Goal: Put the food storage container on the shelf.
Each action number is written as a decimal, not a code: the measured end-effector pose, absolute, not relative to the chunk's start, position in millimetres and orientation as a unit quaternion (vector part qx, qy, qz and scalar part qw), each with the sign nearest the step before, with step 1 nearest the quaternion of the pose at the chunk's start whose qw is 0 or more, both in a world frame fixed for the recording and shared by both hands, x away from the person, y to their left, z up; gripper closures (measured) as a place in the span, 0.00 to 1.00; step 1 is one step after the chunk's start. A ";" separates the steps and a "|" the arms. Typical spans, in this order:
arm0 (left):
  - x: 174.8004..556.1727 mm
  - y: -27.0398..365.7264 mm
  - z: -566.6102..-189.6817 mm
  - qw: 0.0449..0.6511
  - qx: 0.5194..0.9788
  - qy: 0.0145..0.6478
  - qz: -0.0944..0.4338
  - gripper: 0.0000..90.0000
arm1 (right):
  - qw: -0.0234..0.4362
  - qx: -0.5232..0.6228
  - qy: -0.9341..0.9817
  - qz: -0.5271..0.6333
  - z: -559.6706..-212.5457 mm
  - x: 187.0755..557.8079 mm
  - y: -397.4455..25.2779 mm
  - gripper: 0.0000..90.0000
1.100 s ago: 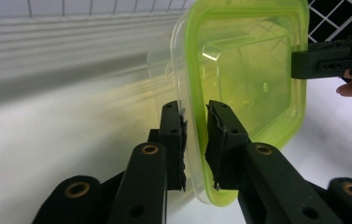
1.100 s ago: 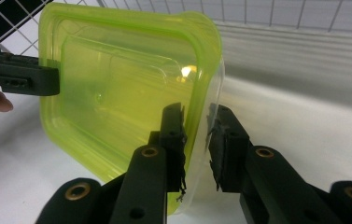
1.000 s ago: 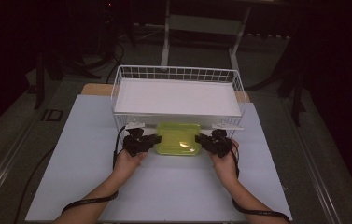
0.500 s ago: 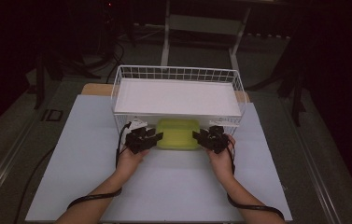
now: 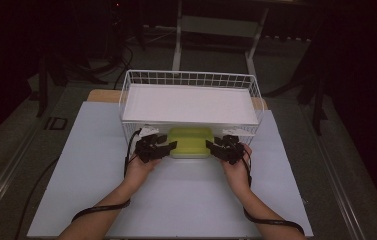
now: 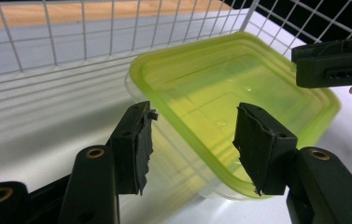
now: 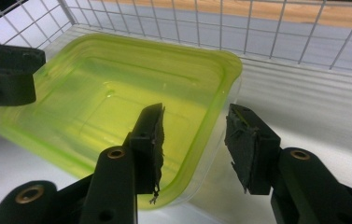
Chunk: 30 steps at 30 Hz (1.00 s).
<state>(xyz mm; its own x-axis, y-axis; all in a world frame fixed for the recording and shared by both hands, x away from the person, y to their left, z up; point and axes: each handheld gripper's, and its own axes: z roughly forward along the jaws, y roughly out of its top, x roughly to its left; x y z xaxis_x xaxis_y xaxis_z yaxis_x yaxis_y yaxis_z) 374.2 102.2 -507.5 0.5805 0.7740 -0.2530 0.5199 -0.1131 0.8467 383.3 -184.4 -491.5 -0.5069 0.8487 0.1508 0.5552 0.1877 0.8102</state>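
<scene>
A clear plastic container with a lime-green lid sits on the white table, half under the wire rack's shelf. My left gripper is at its left side and my right gripper at its right. In the left gripper view the left gripper is open and straddles the container's near corner, one jaw over the lid and one beside the clear wall. In the right gripper view the right gripper is also open across the container's other edge.
The white wire rack stands at the table's far side, its white shelf above the container. The white table top spreads out in front. A wooden board edge shows behind the rack. Dark floor and stands surround the table.
Both grippers and the container have moved forward, away from the person, so the container now lies farther under the rack's shelf.
</scene>
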 end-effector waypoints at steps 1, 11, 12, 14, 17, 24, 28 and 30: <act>372.2 102.6 -506.1 0.502 0.735 0.437 0.132 0.52 | 0.169 0.466 0.752 0.435 -490.0 380.8 -184.2 0.63; 345.1 118.9 -491.4 0.506 0.736 0.427 0.140 0.52 | 0.175 0.436 0.760 0.448 -467.3 352.9 -183.2 0.62; 345.1 118.9 -491.4 0.506 0.736 0.427 0.140 0.52 | 0.175 0.436 0.760 0.448 -467.3 352.9 -183.2 0.62; 335.6 123.8 -486.1 0.508 0.737 0.423 0.141 0.51 | 0.160 0.428 0.763 0.457 -463.6 343.7 -180.8 0.62; 326.6 127.5 -481.1 0.515 0.736 0.417 0.137 0.49 | 0.142 0.425 0.766 0.461 -464.2 335.9 -177.0 0.62; 310.5 135.0 -481.4 0.539 0.731 0.409 0.092 0.32 | 0.127 0.415 0.783 0.447 -472.8 324.2 -164.6 0.87; 302.2 133.6 -491.7 0.536 0.737 0.400 0.092 0.17 | 0.122 0.408 0.792 0.436 -482.3 322.0 -158.2 1.00; 297.9 133.3 -495.9 0.536 0.739 0.396 0.099 0.10 | 0.117 0.401 0.800 0.431 -486.3 321.1 -153.8 1.00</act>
<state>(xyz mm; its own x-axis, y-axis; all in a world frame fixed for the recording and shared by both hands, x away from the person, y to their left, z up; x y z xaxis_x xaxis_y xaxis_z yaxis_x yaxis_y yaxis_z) 297.9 133.3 -495.9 0.6661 0.6922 -0.2779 0.4791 -0.1115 0.8706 321.1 -153.8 -486.3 -0.6508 0.7425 0.1588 0.5405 0.3061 0.7837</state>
